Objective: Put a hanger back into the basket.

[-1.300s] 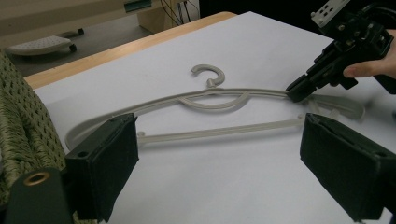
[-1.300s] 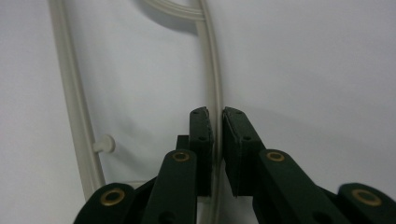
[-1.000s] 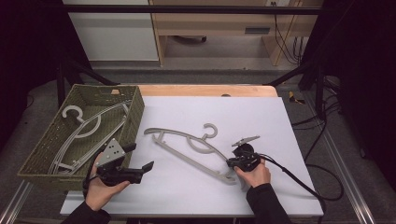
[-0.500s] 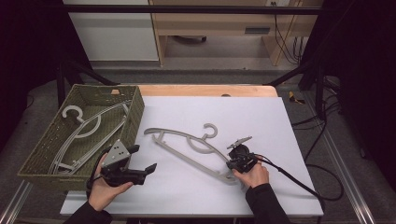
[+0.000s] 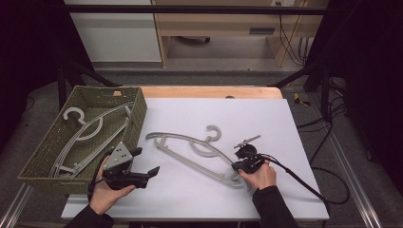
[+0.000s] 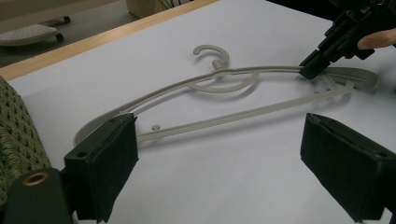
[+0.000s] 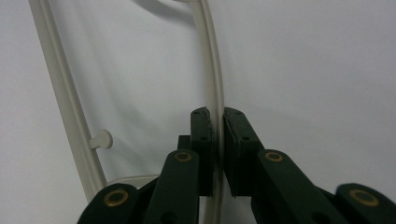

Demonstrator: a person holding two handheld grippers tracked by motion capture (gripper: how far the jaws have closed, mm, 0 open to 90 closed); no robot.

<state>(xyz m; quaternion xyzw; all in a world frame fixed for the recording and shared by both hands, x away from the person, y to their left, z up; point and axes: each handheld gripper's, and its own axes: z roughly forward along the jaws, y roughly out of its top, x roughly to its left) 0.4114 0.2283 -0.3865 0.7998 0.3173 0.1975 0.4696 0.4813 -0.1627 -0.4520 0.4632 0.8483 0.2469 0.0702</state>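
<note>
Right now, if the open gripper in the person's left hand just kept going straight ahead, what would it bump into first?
Probably the grey hanger lying on the white table: the left gripper is open and aimed at its near end and lower bar. It seems a little above the table, so it might pass over.

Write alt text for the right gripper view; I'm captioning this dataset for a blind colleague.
The right gripper has its two black jaws shut on the thin upper arm of a pale grey plastic hanger lying on a white table. The hanger's lower bar, with a small round peg on it, runs up the left side.
</note>
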